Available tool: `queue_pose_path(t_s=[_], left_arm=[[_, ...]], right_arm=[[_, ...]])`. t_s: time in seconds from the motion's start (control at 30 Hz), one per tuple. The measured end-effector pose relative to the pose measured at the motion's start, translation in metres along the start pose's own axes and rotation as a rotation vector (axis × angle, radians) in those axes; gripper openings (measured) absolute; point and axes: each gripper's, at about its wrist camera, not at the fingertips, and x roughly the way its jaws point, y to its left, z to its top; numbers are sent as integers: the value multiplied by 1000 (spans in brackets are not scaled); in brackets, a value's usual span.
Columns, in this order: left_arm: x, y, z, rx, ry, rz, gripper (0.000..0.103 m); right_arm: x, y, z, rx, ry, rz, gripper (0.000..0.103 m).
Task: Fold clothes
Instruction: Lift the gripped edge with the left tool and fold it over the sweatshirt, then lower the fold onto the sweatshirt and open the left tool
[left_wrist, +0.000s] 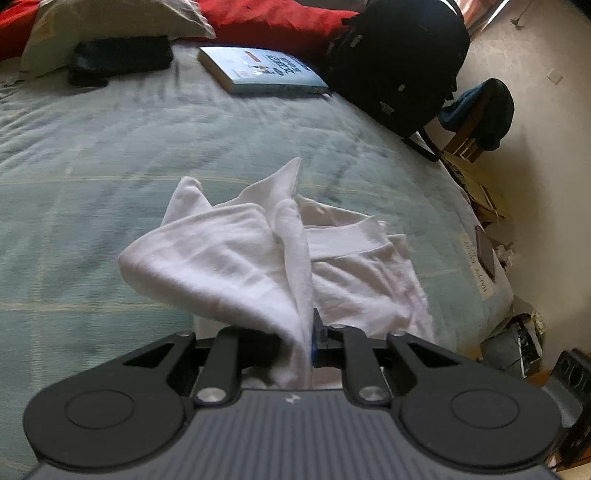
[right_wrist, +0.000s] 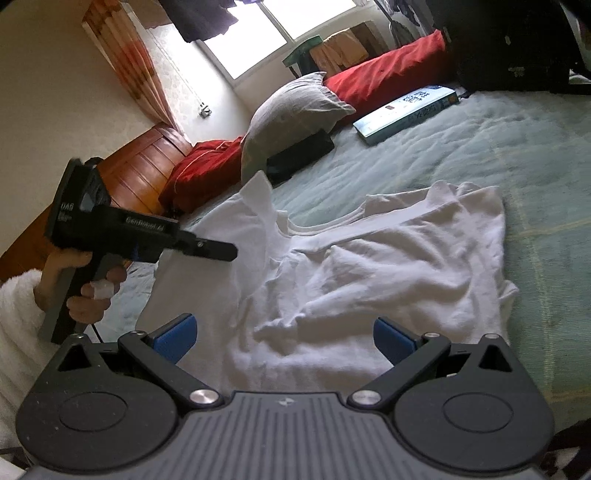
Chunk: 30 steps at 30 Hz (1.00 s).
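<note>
White cotton T-shirt (left_wrist: 229, 258) fabric hides the left gripper's fingers (left_wrist: 318, 325) on one side; the pale-blue book's (left_wrist: 258, 70) cover print blurs beyond reading

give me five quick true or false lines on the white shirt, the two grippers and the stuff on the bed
1. The left gripper is shut on a lifted fold of the white shirt. True.
2. The right gripper also grips the shirt. False: its fingers stand wide apart, with cloth in view between them but not pinched.
3. A book lies on the bed beyond the shirt. True.
4. The shirt is already folded into a neat square. False: it lies spread out and wrinkled, one side raised.
5. The pillow near the headboard is black. False: it is grey, beside a red cushion.
</note>
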Motion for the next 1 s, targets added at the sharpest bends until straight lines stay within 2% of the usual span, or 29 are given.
queue_pose_path(t_s=[0.2,0.4,0.83,0.9,1.0], left_arm=[[20,-26,14,-48,6,-17,15],[51,-41,21,-76,48,-5,15],[119,-47,18,-140,119,20,16],[122,-48,16,-137,118,19,19],[120,-54,15,-114,116,11,30]], right_arm=[[-15,-15,-4,21,-32,-2,103],[-25,-27,-6,43,-53,-11,103],[-25,-40,-6,72,-56,-27,103],[-25,-41,-6,77,-55,-32,103],[-23,-42,-6,81,-49,-39,103]])
